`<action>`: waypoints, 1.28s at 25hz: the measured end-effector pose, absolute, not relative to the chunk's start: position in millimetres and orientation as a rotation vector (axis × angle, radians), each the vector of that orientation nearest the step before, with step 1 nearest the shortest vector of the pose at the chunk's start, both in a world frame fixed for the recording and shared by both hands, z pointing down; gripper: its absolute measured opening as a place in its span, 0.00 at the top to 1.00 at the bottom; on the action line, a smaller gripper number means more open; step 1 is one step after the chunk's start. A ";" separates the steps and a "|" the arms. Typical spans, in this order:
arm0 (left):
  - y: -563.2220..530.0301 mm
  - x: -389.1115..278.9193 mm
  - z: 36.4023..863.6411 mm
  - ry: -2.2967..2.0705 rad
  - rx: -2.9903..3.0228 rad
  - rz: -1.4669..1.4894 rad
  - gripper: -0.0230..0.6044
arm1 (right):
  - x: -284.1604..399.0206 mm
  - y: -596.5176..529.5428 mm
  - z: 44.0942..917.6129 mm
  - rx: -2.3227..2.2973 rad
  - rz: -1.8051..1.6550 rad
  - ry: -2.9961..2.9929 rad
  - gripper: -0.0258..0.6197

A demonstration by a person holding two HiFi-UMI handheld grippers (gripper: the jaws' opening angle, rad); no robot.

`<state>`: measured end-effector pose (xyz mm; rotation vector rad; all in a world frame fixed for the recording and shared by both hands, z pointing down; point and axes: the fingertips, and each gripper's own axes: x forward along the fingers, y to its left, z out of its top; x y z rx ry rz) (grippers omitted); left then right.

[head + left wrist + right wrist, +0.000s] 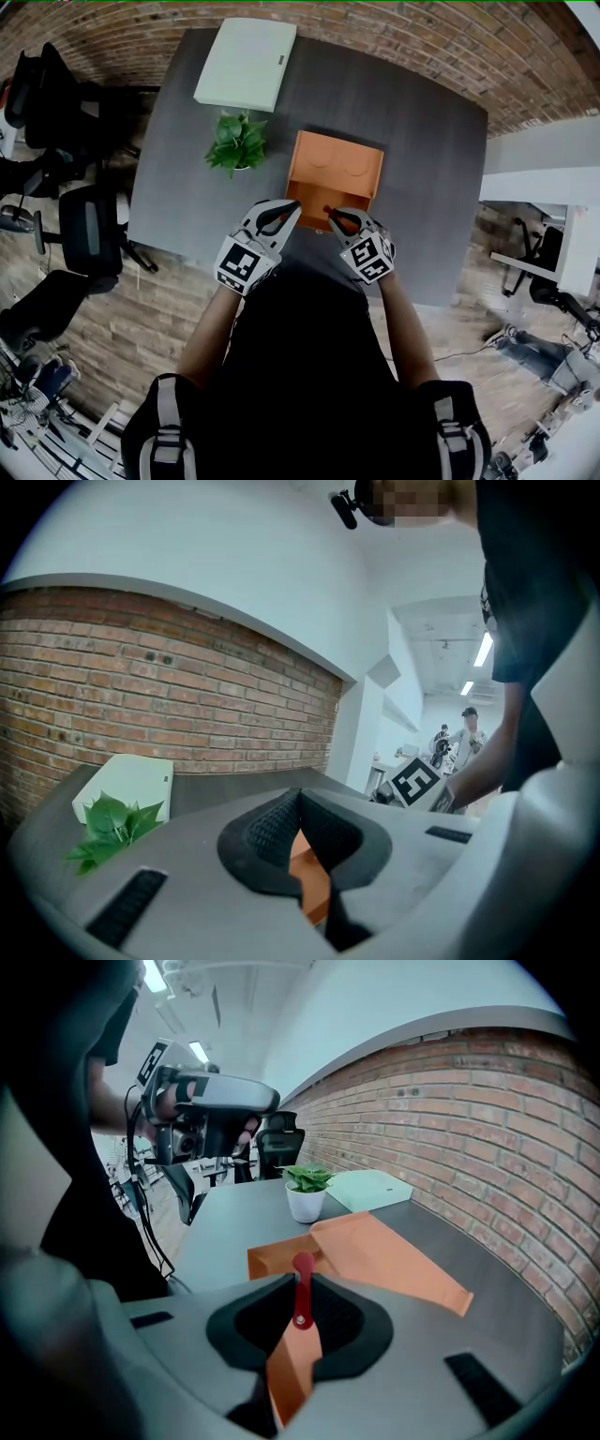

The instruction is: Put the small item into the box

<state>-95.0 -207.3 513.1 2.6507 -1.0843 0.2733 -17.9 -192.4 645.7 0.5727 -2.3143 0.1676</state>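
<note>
While the right gripper (300, 1286) has its jaws pinching the small item (301, 1288), the left gripper (300, 803) shows jaws pressed together with nothing between them. Both hover over the near side of the orange box (337, 167), which sits at the middle of the counter (427, 169), close to its near edge, with its lid folded back toward the far edge. A potted plant (236, 141) stands just beside the box's far left corner. A white box (246, 64) lies at the counter's far left corner, overhanging the far edge. From the orange box to the right edge the counter is bare, as is the strip along the left edge. The small item is red, slim and flat, with a rounded top and a small pale dot low on its face. It stands upright, its top poking above the jaws.
</note>
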 end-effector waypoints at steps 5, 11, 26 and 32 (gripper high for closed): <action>-205.6 -100.1 514.6 -1.095 2.643 0.276 0.93 | -17.6 -191.6 661.5 0.555 0.191 -2.287 0.86; -202.7 -110.2 517.4 -1.120 2.625 0.282 0.93 | -22.9 -193.4 677.5 0.526 0.213 -2.258 0.86; -199.1 -118.2 525.3 -1.116 2.610 0.303 0.93 | -32.4 -196.4 726.1 0.467 0.271 -2.147 0.86; -198.9 -117.3 527.1 -1.107 2.614 0.320 0.93 | -34.3 -201.2 731.6 0.451 0.257 -2.131 0.86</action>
